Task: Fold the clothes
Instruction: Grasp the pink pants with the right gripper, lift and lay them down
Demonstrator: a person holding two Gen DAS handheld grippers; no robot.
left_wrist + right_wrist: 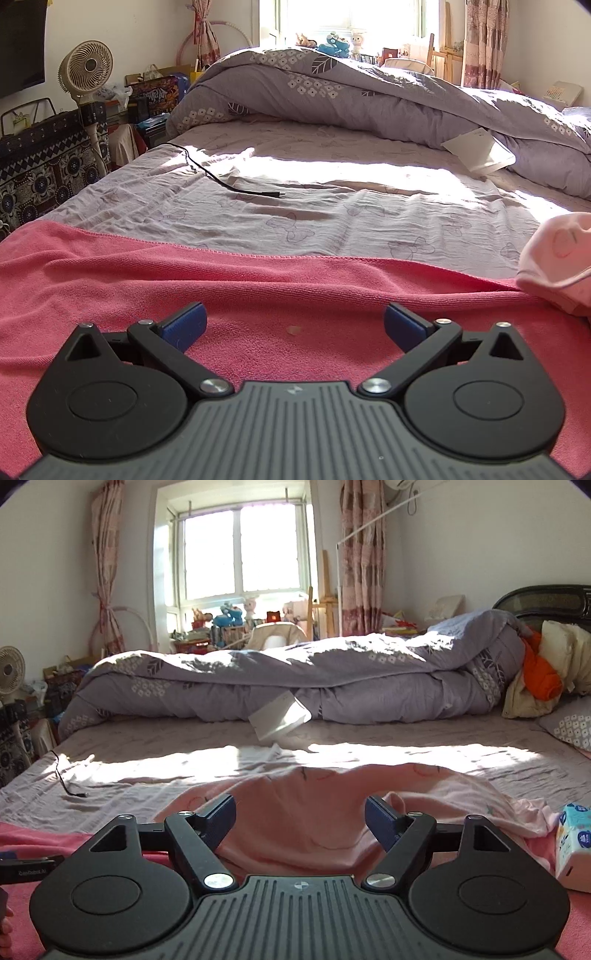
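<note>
A crumpled pale pink garment (332, 805) lies on a darker pink towel (258, 288) spread over the near part of the bed. My right gripper (300, 819) hangs open just over the garment's near edge, its blue pads wide apart with nothing between them. In the left wrist view the same garment (557, 254) shows only at the right edge. My left gripper (294, 325) is open above the bare towel, well to the left of the garment.
A rolled grey floral duvet (295, 679) fills the far side of the bed. A black cable (221, 177) and a white card (279, 718) lie on the sheet. A tissue pack (572, 842) sits on the right. Fan and clutter stand left of the bed.
</note>
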